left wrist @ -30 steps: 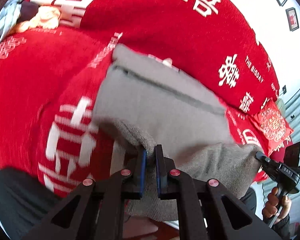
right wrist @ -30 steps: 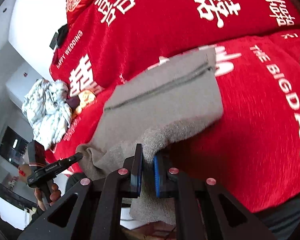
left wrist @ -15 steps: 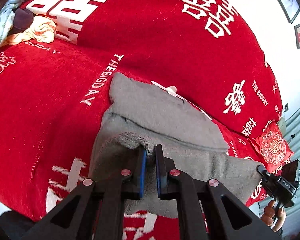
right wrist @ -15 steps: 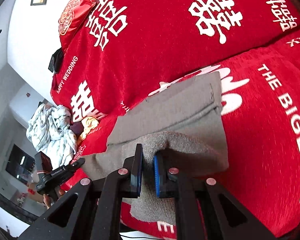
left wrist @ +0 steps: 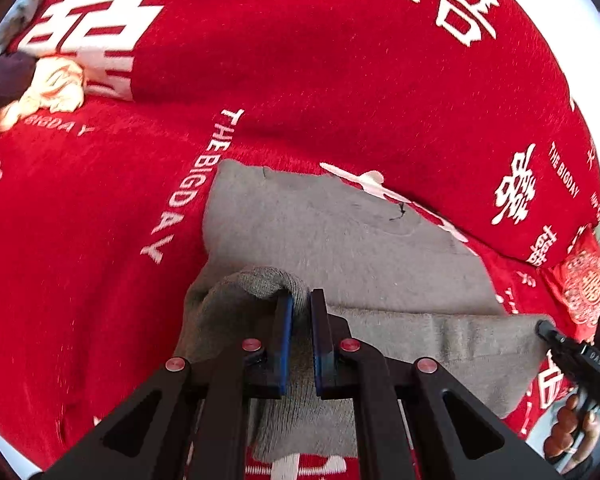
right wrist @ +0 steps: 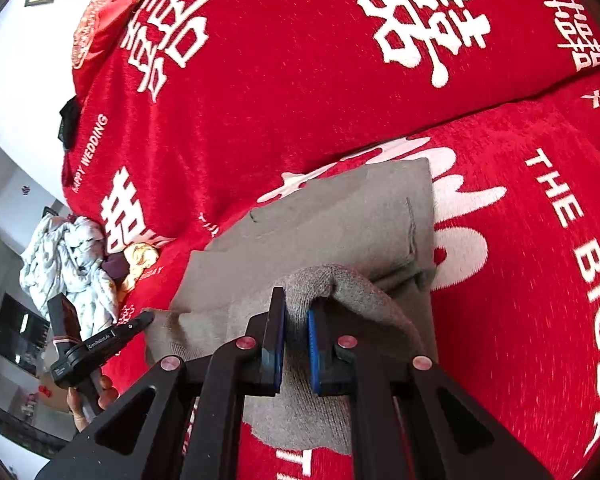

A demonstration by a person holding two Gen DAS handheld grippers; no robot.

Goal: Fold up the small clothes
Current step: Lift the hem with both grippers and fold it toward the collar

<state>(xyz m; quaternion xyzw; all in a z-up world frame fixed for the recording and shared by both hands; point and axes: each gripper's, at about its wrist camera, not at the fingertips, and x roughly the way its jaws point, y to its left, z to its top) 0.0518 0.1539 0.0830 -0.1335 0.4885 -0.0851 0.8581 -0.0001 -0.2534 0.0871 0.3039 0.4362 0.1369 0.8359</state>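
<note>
left wrist view: left gripper (left wrist: 301, 300), fingers pinched tight on a near corner fold of the grey garment (left wrist: 340, 240), which lies on the red sofa cover (left wrist: 80, 240); cream cloth (left wrist: 52, 88) far left.
right wrist view: right gripper (right wrist: 296, 310), fingers clamped on the garment's other near corner; pale crumpled clothes (right wrist: 68, 256) far left.

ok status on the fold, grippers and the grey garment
Left gripper and right gripper both shut on grey garment, near edge lifted. Nothing in the way.
</note>
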